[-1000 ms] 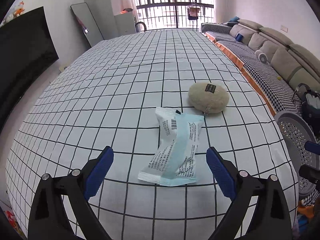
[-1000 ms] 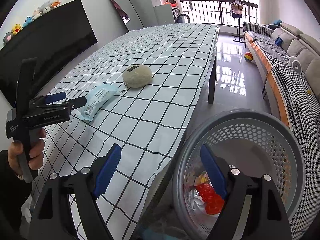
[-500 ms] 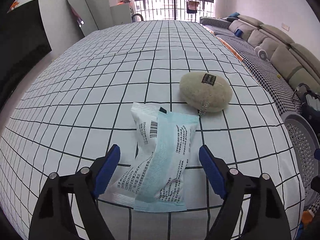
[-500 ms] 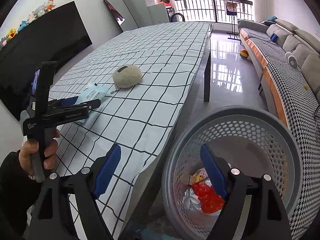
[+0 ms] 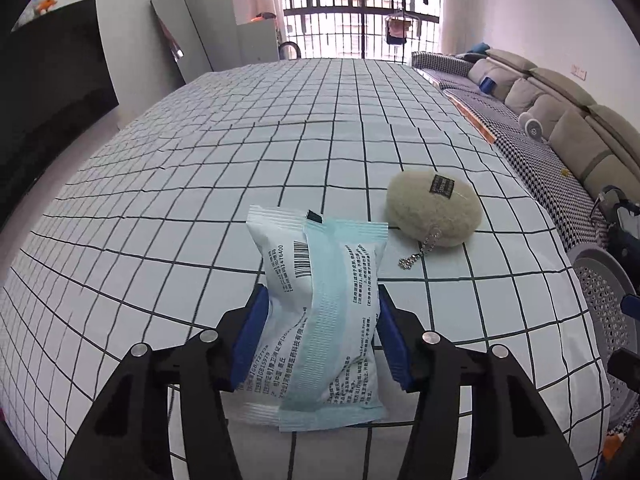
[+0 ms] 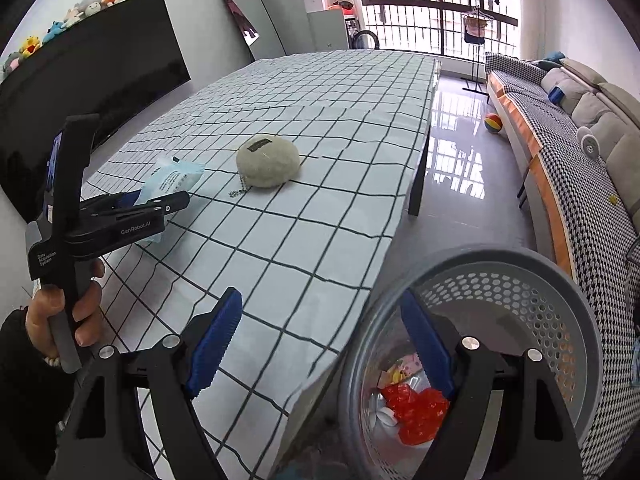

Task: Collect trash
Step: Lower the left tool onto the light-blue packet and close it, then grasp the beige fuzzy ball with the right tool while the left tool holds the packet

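Note:
A white and pale-blue sealed packet (image 5: 320, 300) lies on the checked tablecloth (image 5: 200, 200). My left gripper (image 5: 320, 296) straddles its middle. The jaws are closing, and both blue pads (image 5: 250, 328) touch the packet's sides, pinching its waist. From the right wrist view the same packet (image 6: 176, 174) sticks out ahead of the left gripper (image 6: 160, 200), which a hand (image 6: 60, 312) holds. My right gripper (image 6: 320, 298) stands open with nothing between its fingers, over the table's corner and the rim of a grey perforated basket (image 6: 500, 256). The basket holds red wrappers (image 6: 416, 404).
A beige fuzzy pouch (image 5: 434, 210) with a ball chain lies just right of the packet, also seen as the pouch (image 6: 267, 160). The table edge (image 6: 384, 248) drops off beside the basket. A sofa (image 6: 560, 168) lines the right wall, with a ball (image 6: 493, 123) on the floor.
My left gripper moved forward over the packet and its jaws came in from wide apart to touch the packet's sides. The right gripper stayed open, with its view shifting only slightly.

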Demonstrator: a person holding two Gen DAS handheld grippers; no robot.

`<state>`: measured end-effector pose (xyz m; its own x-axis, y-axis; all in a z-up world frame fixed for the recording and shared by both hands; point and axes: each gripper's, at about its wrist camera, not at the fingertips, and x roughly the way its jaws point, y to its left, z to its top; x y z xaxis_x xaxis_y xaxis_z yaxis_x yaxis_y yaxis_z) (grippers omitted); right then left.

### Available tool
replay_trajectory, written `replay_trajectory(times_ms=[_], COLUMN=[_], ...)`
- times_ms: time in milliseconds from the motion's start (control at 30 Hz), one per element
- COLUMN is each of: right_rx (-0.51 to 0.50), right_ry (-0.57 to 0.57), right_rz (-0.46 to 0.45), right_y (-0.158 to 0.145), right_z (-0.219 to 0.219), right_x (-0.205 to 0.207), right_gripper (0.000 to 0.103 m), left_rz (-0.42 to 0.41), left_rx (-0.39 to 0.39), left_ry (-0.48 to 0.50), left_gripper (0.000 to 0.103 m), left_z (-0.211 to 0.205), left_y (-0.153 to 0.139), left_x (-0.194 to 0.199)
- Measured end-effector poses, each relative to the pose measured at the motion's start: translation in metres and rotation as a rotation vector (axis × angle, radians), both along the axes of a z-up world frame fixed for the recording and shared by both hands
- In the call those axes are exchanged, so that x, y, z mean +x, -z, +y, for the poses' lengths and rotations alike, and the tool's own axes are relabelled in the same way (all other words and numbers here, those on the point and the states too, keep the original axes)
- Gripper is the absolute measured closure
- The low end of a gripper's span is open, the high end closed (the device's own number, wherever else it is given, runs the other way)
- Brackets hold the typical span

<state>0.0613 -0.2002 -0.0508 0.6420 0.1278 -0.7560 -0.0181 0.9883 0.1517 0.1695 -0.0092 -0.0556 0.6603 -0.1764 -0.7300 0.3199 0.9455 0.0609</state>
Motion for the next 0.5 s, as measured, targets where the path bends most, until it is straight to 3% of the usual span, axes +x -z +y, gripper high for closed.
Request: replay_trajectory(times_ms=[200,500], right_rx=[-0.012,-0.118], right_ry=[-0.044,-0.126], right_rz=[-0.026,0.007], right_y=[-0.009,-0.007], right_z=[0.013,0.036], right_x=[0.044,0.118], right_gripper=[0.025,0.025], left_rz=[-0.056,-0.088], left_rx=[-0.034,-0.077], left_ry=[-0.043,-0.105], left_gripper=[0.051,0.051], left_z=[0.014,0.033], left_y=[-0.019,-0.037], left_x=[-0.002,0.0])
